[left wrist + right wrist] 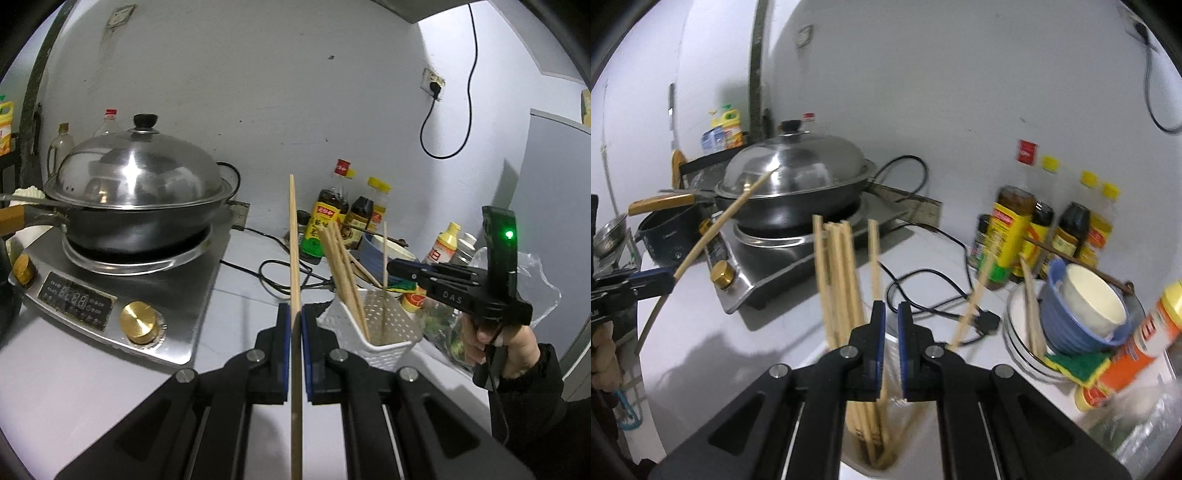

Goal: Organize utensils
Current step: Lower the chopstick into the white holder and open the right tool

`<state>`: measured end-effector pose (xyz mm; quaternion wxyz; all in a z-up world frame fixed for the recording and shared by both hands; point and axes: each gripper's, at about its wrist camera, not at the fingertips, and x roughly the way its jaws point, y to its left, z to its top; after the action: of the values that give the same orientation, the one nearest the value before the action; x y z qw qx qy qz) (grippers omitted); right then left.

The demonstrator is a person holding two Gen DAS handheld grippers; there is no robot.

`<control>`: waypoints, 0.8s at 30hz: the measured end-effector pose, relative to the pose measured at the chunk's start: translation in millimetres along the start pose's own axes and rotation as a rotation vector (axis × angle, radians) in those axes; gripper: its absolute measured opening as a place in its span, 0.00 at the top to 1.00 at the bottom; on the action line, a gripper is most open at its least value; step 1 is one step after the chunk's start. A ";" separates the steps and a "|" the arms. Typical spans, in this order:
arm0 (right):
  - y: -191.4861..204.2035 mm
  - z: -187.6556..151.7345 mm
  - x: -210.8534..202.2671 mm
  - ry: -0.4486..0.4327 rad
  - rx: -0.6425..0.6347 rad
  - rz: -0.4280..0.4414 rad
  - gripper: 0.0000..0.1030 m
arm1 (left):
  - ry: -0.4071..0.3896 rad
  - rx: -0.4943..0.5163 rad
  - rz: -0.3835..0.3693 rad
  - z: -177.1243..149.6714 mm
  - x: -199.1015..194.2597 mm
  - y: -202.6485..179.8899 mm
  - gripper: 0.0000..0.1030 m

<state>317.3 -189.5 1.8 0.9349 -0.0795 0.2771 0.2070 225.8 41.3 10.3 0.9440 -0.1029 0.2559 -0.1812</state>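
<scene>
On the far left of the worktop (92, 376) sits a steel induction cooker (110, 295) with a dark digit display and two brass knobs; its small panel markings are too fine to read. A black wok (140, 225) under a domed steel lid rests on it. Behind stand two clear bottles against a grey, scuffed wall with a socket plate high up.

At centre, my left hand-held gripper (295, 332) is clamped on one bamboo chopstick (293, 240), which stands nearly upright between the blue pads. Just right of it, the white perforated utensil holder (388, 332) stands on the worktop with several chopsticks (343, 273) leaning inside. A black cable lies coiled behind it.

Further right, sauce bottles (328, 221) with yellow and green labels bear Chinese characters that I cannot read with certainty. Stacked bowls (1082, 302) sit on white plates, with a green and yellow sponge alongside.

At far right, my right hand-held gripper (397, 267) reads "DAS" on its side and shows a green light; its blue pads are closed with nothing between them, directly above the holder. A second wall socket with a plugged black lead is above, and a crumpled clear bag lies beyond.
</scene>
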 end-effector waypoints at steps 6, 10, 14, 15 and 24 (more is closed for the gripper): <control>-37.2 -13.5 1.5 0.004 0.120 -0.044 0.56 | 0.000 0.016 -0.010 0.4 1.0 -16.2 0.95; -49.7 -11.8 14.1 0.018 0.165 -0.014 0.56 | 0.003 0.009 -0.006 -0.5 0.9 -19.2 0.95; -42.9 -6.0 31.8 0.044 0.185 0.141 0.54 | -0.003 0.001 0.002 0.6 0.6 -19.6 0.95; -40.4 -5.2 34.4 0.047 0.189 0.177 0.54 | -0.005 -0.001 0.004 1.2 0.4 -19.5 0.95; -29.4 -7.3 4.2 0.000 0.159 0.210 0.50 | -0.002 -0.007 -0.031 8.1 15.8 -38.1 0.95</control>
<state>329.7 -216.5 -5.6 0.9114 0.0243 0.2997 0.2811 231.6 1.0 21.1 0.9410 -0.1101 0.2539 -0.1948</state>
